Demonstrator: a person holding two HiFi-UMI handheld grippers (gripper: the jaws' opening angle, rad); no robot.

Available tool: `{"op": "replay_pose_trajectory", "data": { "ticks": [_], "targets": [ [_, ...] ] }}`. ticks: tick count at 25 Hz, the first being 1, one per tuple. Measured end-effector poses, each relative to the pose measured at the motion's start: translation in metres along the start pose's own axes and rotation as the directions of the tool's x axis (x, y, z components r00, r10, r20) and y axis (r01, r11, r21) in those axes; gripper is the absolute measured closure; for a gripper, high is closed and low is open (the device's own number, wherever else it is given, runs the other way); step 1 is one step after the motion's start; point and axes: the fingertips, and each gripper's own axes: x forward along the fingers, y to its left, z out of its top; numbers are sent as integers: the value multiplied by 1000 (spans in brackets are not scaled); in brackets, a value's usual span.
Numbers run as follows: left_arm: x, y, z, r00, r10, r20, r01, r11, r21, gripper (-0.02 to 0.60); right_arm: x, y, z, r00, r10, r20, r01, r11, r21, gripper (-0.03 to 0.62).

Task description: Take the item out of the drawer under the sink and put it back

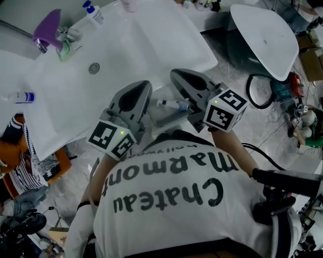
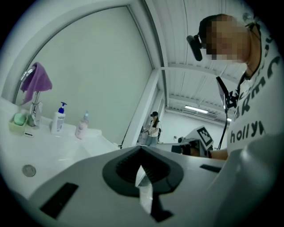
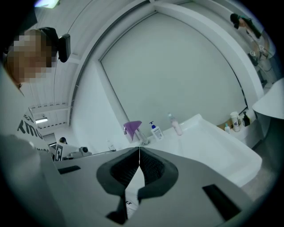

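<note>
A white tube with a blue end (image 1: 171, 104) lies in the open grey drawer (image 1: 162, 120) below the front edge of the white sink (image 1: 126, 55). My left gripper (image 1: 145, 86) is held just left of the drawer and my right gripper (image 1: 175, 76) just right of it, both above it and in front of my chest. In the left gripper view the left gripper (image 2: 141, 150) has its jaws together, with nothing seen gripped. In the right gripper view the right gripper (image 3: 139, 148) is shut too, tips touching and empty.
On the sink counter stand a faucet draped with a purple cloth (image 1: 46, 27), a pump bottle (image 1: 93, 12), a green soap dish (image 1: 64, 50) and a small bottle (image 1: 22, 97). A second white basin (image 1: 265, 38) and cables (image 1: 260, 90) lie at the right. Another person (image 2: 153, 128) stands far off.
</note>
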Motion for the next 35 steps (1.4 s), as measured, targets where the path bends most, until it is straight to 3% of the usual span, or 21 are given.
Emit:
{"op": "replay_pose_trajectory", "data": {
  "ticks": [6,9,14,18,23,27,31,35],
  "targets": [
    [-23,-1,-2,986,163,29,-162,987,-17,577,10,17,-4,988,137,-74,-138,990,-13,582],
    [-35,-1,-2,964,261,58,-259,965,-35,577,14,26,-7,968,220,-121,-224,974,-16,582],
    [-49,-17,-13,912,395,107,-381,915,-130,577,12,39,-16,906,367,-210,-378,926,-15,582],
    [-38,-42,-39,906,411,103,-396,908,-136,577,-4,50,-37,840,463,-285,-498,865,-62,582],
    [-31,-63,-69,881,463,94,-452,884,-116,577,-25,53,-79,782,476,-402,-574,802,-166,582],
    [-27,-63,-98,836,543,74,-530,836,-144,577,-35,43,-110,737,497,-458,-621,766,-167,582],
    [-21,-53,-129,820,572,30,-567,818,-100,577,-37,28,-142,717,503,-483,-626,770,-128,582],
    [-22,-42,-158,807,591,-7,-586,799,-134,577,-31,14,-176,691,506,-516,-619,783,-61,582]
  ]
}}
